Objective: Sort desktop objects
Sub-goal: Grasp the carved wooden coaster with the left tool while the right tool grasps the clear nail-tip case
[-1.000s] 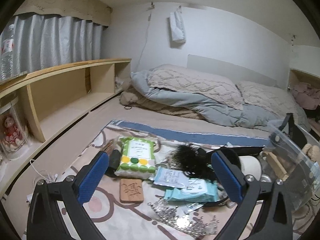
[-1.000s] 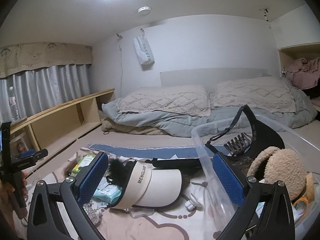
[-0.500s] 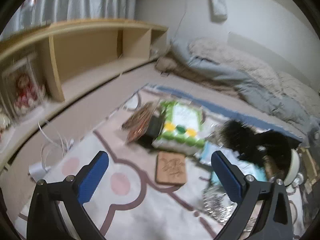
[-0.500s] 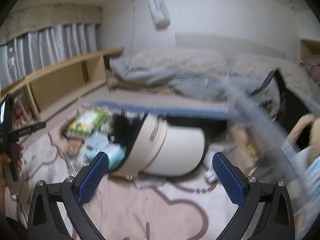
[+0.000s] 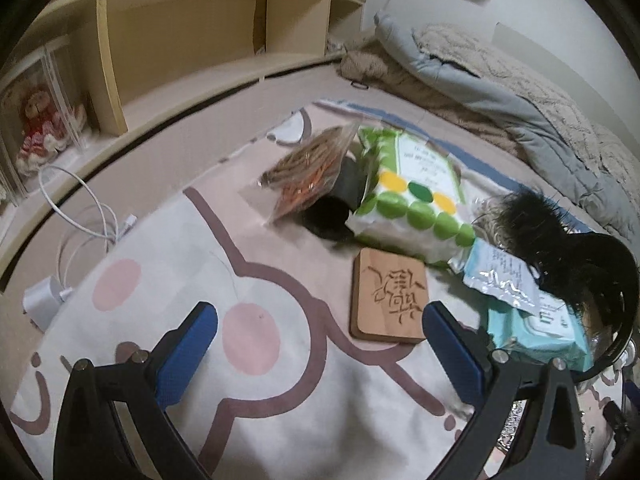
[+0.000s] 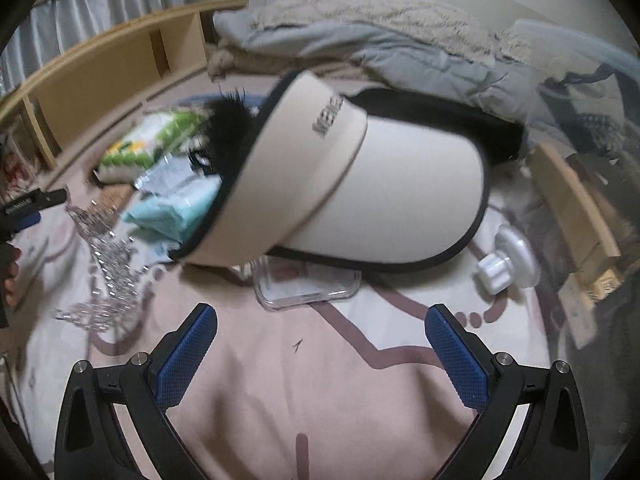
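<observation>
Lying on the printed blanket (image 6: 248, 380), the beige visor (image 6: 392, 184) hides most of a clear phone case (image 6: 308, 284) and the teal wipes pack (image 6: 176, 216). Both the right gripper (image 6: 320, 340) and left gripper (image 5: 320, 332) gape, empty. Ahead of the left sits a carved wooden coaster (image 5: 388, 298); the silvery tiara (image 6: 104, 264) is blurred.

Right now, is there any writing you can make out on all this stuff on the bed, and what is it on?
"ME...": start of a dark brand word on the band of the cream visor; the rest blurs out.
Carved Chinese characters on the wooden coaster: seen upside down, not legible.
Small print on the green dotted pack: too blurred.
Label on the silver sachet: too small.
White lettering on the black device at left: blurred.
</observation>
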The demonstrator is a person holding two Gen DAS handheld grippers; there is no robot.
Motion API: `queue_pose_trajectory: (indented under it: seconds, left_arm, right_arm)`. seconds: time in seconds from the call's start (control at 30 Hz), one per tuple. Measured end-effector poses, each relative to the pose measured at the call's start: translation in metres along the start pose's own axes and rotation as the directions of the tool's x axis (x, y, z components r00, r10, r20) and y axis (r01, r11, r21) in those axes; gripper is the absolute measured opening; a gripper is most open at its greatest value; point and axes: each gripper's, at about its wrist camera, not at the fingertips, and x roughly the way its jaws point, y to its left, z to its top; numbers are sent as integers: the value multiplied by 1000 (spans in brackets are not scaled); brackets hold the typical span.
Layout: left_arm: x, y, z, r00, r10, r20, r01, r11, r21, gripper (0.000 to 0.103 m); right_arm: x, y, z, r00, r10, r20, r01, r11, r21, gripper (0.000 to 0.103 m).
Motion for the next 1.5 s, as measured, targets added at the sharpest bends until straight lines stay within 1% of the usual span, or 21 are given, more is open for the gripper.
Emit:
queue_pose_trajectory:
  seconds: [0.13,0.23,0.37,0.47,0.57,0.6,0.63,0.67,0.7,0.73,0.83,0.9,0.97,1.07,1.17,1.2,1.23,1.27,1.33,1.4,1.5]
  left_arm:
    - [13,1,-2,999,-7,-39,6,1000,-8,103]
    - [21,-1,-4,998,-14,-64,14,1000,-1,103]
    - [28,-5,-5,996,-18,-86,19,1000,8,103]
    - [34,-9,-8,995,-23,-100,25,1000,11,103]
    - [38,-12,-10,994,-25,-110,27,1000,15,103]
    - [39,-13,-11,994,-23,-110,25,999,20,103]
    - [40,-15,-11,994,-20,-107,23,999,25,103]
    - [42,-16,-12,994,-16,-105,19,999,31,103]
    - [43,-19,-12,995,-11,-102,15,999,39,103]
    - [44,-20,-12,995,-12,-100,16,999,43,103]
    - [48,-26,-10,994,-38,-99,43,997,56,103]
    - [49,-31,-9,994,-57,-97,64,995,71,103]
    - [51,-38,-10,993,-60,-98,69,993,100,103]
    - [57,-46,-11,995,-39,-97,52,990,134,103]
    - [62,-53,-15,996,12,-93,3,986,168,101]
    - [63,-55,-16,996,20,-89,-3,983,183,101]
    - [63,-57,-17,996,22,-87,-5,981,194,98]
    - [63,-58,-17,996,26,-85,-8,979,201,92]
    - [62,-59,-18,996,38,-80,-20,978,205,86]
    - [60,-57,-18,997,23,-79,-7,980,199,84]
    - [56,-54,-18,997,-1,-82,16,981,192,75]
  right_arm:
    - [19,3,1,999,-13,-37,12,1000,-22,103]
    - [31,1,3,998,-28,-50,27,1000,-10,103]
    - [45,-3,6,998,0,-64,2,999,35,103]
    - [52,-2,7,998,-23,-62,25,999,25,103]
    - [53,1,6,998,-44,-37,45,999,10,103]
    - [53,2,5,998,-48,-29,48,999,0,101]
    - [52,4,4,999,-47,-21,47,999,-6,92]
    - [51,5,3,999,-40,-10,40,999,-15,86]
    - [49,7,2,999,-37,-3,37,999,-23,83]
    - [47,9,1,999,-33,6,33,999,-33,76]
    - [44,14,-1,998,-50,22,51,997,-49,76]
    - [42,15,-2,999,-45,28,46,998,-44,76]
    - [40,15,-4,999,-36,30,37,999,-38,76]
    - [37,17,-8,999,-29,30,30,999,-35,76]
    - [33,20,-14,1000,-15,23,15,999,-30,76]
    - [34,18,-14,1000,-12,19,12,1000,-29,76]
    - [33,18,-14,1000,-10,14,11,1000,-27,76]
    - [32,20,-17,1000,-10,7,10,1000,-25,76]
    - [30,19,-21,1000,-2,-4,2,1000,-20,76]
    - [25,20,-26,1000,5,-7,-5,1000,-13,76]
    - [20,17,-31,1000,23,-19,-23,1000,0,76]
